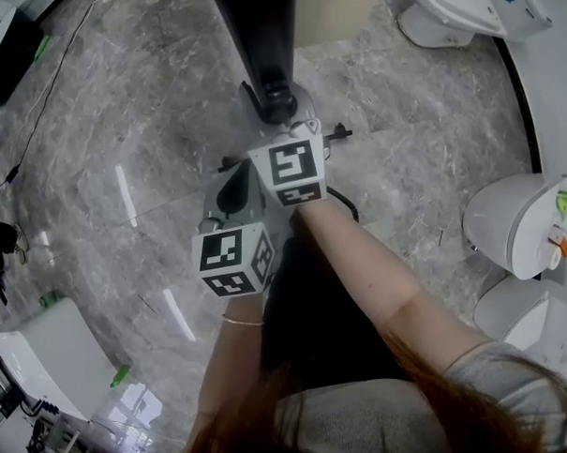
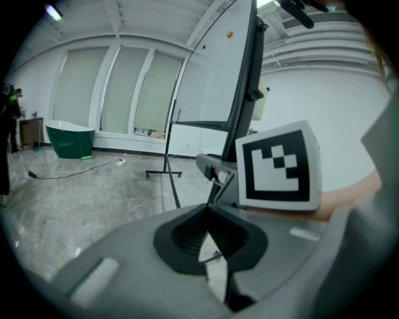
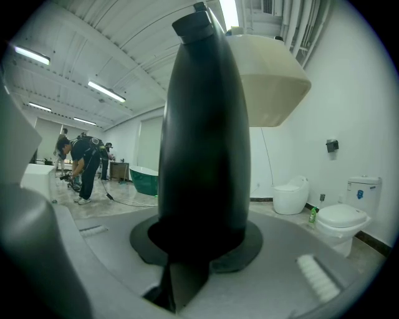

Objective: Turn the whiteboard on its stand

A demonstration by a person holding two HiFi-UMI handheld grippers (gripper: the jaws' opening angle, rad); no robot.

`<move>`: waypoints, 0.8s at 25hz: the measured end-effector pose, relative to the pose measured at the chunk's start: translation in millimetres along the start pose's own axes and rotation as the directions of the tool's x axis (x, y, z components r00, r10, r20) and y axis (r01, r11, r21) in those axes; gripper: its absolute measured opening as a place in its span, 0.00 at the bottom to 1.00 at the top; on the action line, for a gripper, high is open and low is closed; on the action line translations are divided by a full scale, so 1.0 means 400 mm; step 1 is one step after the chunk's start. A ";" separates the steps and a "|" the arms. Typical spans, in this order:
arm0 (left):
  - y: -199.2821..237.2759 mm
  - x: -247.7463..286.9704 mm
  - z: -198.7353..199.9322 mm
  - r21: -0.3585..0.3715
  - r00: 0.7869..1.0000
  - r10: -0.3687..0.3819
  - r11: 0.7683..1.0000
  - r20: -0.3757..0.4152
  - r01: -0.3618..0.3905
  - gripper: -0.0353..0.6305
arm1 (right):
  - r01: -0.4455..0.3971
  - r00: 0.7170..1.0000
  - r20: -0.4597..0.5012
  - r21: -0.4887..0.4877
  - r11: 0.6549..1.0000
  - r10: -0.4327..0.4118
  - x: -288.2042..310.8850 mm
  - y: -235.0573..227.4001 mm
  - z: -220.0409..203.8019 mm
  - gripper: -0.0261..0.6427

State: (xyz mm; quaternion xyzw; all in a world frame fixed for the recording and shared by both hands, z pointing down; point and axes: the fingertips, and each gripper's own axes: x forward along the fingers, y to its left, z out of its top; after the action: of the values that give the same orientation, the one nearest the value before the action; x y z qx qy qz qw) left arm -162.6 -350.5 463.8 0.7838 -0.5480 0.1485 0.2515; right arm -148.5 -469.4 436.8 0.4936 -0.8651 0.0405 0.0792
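From the head view, the left tongs and right tongs sit close together above the grey marble floor, the right ones at the black upright. In the left gripper view the tongs are clenched on nothing, and the whiteboard rises just ahead, nearly edge-on. In the right gripper view the tongs grasp the black upright.

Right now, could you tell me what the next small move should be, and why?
Probably swing the right hand-held gripper a little sideways in an arc, taking the whiteboard's black frame with it. Its jaws are clamped on that frame, so a gentle sideways pull should turn the board.
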 end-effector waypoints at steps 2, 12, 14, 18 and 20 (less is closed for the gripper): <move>-0.018 -0.024 -0.011 0.009 1.000 -0.007 1.000 0.002 0.007 0.05 | -0.004 1.000 0.003 -0.004 1.000 0.004 -0.032 0.016 -0.004 0.17; -0.090 -0.130 -0.116 -0.006 1.000 0.020 1.000 0.000 -0.020 0.05 | -0.052 0.999 0.012 -0.018 0.998 0.052 -0.181 0.088 -0.029 0.18; -0.098 -0.152 -0.127 -0.001 0.999 0.037 0.999 0.017 -0.037 0.05 | -0.057 0.998 0.024 -0.021 0.998 0.058 -0.210 0.101 -0.030 0.18; -0.127 -0.193 -0.160 -0.037 0.996 0.072 0.997 0.052 -0.070 0.05 | -0.073 0.997 0.030 0.000 0.997 0.073 -0.261 0.121 -0.036 0.18; -0.147 -0.224 -0.190 -0.053 0.994 0.096 0.994 0.054 -0.093 0.05 | -0.095 0.995 0.024 0.017 0.995 0.094 -0.294 0.141 -0.043 0.18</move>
State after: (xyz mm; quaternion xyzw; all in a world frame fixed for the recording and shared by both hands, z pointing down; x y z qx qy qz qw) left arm -136.4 -222.1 467.7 0.7544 -0.5950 0.1241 0.2480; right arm -136.5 -338.5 433.4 0.4531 -0.8880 0.0463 0.0629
